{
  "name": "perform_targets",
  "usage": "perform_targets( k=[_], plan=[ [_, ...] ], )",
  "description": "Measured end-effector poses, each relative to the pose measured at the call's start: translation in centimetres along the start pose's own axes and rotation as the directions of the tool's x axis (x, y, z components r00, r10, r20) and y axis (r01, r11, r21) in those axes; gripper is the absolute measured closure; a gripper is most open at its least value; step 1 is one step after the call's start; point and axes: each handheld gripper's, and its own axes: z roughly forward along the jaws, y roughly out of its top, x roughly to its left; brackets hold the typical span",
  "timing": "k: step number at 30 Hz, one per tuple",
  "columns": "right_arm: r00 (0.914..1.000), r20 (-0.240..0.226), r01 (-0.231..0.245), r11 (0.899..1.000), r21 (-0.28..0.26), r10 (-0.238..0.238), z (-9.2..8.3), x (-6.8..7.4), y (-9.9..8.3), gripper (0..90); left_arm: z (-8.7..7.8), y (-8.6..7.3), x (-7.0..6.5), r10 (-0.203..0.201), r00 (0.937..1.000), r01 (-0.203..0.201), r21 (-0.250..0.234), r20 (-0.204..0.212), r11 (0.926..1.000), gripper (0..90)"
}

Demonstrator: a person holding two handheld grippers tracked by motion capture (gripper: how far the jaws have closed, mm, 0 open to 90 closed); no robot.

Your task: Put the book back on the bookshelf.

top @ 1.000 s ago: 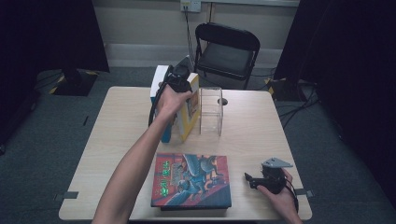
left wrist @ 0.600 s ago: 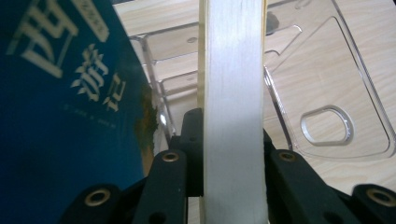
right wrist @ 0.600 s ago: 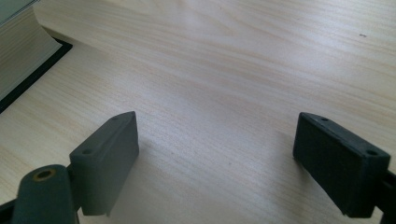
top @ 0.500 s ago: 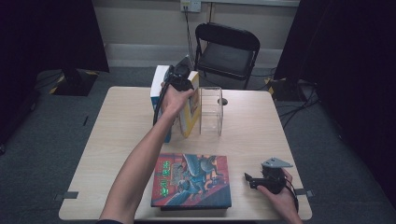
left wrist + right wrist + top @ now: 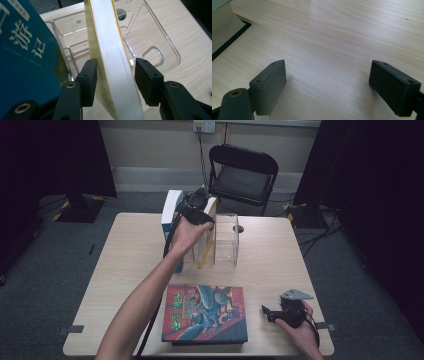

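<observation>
3 books, 1 clr rack, 2 tools

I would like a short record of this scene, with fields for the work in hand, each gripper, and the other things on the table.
work: placing books upright in the clear acrylic book stand
left gripper: fingers have just been opening around the thin yellow-covered book; a gap shows at the right finger
beside it: blue hardcover book with white characters, upright
right gripper: open, holding nothing, above the light wooden table
waiting: large red illustrated book, lying flat at the near edge
</observation>
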Motion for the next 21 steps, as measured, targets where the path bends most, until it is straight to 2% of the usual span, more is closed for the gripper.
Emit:
perform_targets(
  k=[3, 4, 7, 11, 13, 17, 19, 21],
  plan=[
    [1.0000, 0.000, 0.000, 1.000, 0.000, 0.000, 0.0, 0.0, 0.0, 14.2, -0.2, -0.4, 0.2, 0.010, 0.9995, -0.010, 0.007, 0.030, 0.9999, 59.2],
    [1.0000, 0.000, -0.001, 1.000, 0.000, 0.001, 0.0, 0.0, 0.0, 14.2, -0.3, -0.5, 0.1, 0.015, 0.9995, -0.015, -0.001, 0.027, 0.9999, 60.0],
    [1.0000, -0.001, 0.001, 1.000, 0.001, -0.001, 0.0, 0.0, 0.0, 14.1, -0.6, -0.8, -0.1, 0.037, 0.9992, -0.037, 0.006, 0.014, 0.9993, 61.4],
    [1.0000, 0.000, 0.000, 1.000, 0.001, 0.000, 0.0, 0.0, 0.0, 14.2, -0.9, -0.7, -0.3, 0.028, 0.9994, -0.027, 0.022, -0.023, 0.9994, 67.4],
    [1.0000, 0.000, 0.000, 1.000, 0.000, 0.000, 0.0, 0.0, 0.0, 14.2, -1.0, -0.5, -0.3, 0.008, 0.9992, -0.008, 0.023, -0.038, 0.9997, 69.9],
    [1.0000, -0.001, 0.002, 1.000, -0.001, -0.002, 0.0, 0.0, 0.0, 14.1, -1.0, -0.3, -0.1, -0.017, 0.9998, 0.017, 0.028, -0.008, 0.9994, 68.9],
    [1.0000, -0.001, 0.002, 1.000, 0.000, -0.002, 0.0, 0.0, 0.0, 14.1, -1.1, -0.3, -0.2, -0.016, 0.9999, 0.016, 0.023, -0.001, 0.9996, 67.7],
    [1.0000, -0.001, 0.003, 1.000, -0.001, -0.003, 0.1, 0.0, 0.0, 14.1, -1.0, -0.3, -0.3, -0.032, 0.9992, 0.031, 0.017, 0.024, 0.9994, 66.1]
  ],
)
